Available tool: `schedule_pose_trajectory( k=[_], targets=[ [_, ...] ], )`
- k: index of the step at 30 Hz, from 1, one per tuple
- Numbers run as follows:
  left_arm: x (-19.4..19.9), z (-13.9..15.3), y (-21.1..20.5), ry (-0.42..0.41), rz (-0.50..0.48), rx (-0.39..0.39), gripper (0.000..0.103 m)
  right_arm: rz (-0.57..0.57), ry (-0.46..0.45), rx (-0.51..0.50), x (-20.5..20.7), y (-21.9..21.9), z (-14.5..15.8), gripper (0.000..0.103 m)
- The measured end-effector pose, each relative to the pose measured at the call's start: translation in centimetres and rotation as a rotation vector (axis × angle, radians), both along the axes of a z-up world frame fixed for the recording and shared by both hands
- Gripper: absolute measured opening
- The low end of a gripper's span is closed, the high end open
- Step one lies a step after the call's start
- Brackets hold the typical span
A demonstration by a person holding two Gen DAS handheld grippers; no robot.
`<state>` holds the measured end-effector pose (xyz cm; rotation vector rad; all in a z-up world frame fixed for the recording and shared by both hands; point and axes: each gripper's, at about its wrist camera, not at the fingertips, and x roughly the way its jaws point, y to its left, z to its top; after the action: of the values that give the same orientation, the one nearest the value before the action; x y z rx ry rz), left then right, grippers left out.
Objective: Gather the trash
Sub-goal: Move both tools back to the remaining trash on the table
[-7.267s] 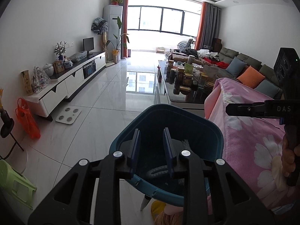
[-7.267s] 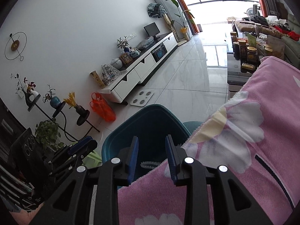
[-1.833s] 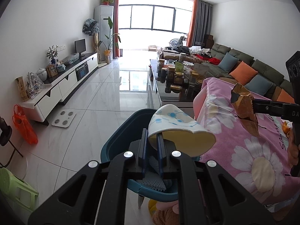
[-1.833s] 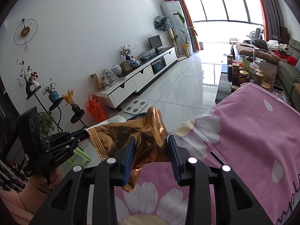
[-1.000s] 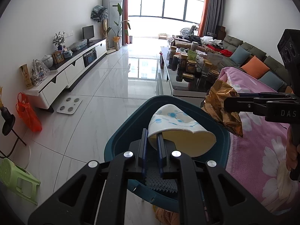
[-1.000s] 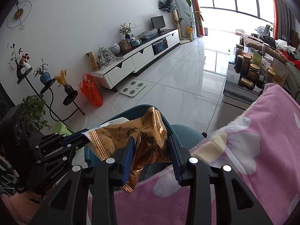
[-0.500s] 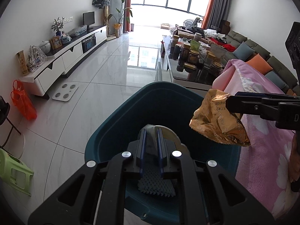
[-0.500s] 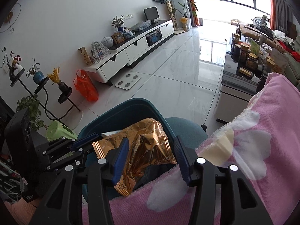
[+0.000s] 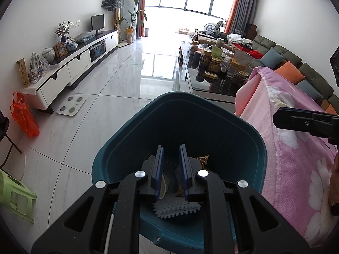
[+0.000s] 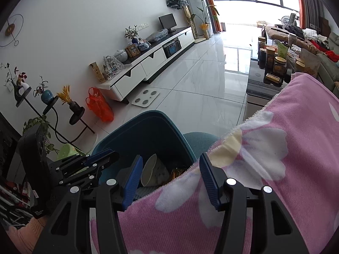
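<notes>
Both grippers hang over the teal bin (image 9: 211, 131), which stands beside the pink flowered blanket (image 10: 286, 148). The left gripper (image 9: 171, 169) has its jaws a narrow way apart and opening, nothing between them. The right gripper (image 10: 169, 180) is about half open and widening, also empty. Inside the bin lie the paper cup (image 10: 153, 171) and what looks like the gold wrapper (image 10: 177, 172), partly hidden by the blanket edge.
</notes>
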<state>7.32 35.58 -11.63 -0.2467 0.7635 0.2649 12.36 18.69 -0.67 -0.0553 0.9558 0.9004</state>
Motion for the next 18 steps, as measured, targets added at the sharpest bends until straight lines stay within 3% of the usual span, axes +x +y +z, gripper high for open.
schedule_pose_trajectory(
  k=[9, 18],
  targets=[
    [-3.4, 4.2, -2.6, -0.125, -0.087, 0.021, 0.03, -0.024, -0.059, 0.111, -2.4, -5.5, 3.1, 0.057],
    [-5.4, 7.9, -10.8, -0.231, -0.308, 0.022, 0.043, -0.157, -0.165, 0.174, -6.0, -14.2, 4.6, 0.059]
  ],
)
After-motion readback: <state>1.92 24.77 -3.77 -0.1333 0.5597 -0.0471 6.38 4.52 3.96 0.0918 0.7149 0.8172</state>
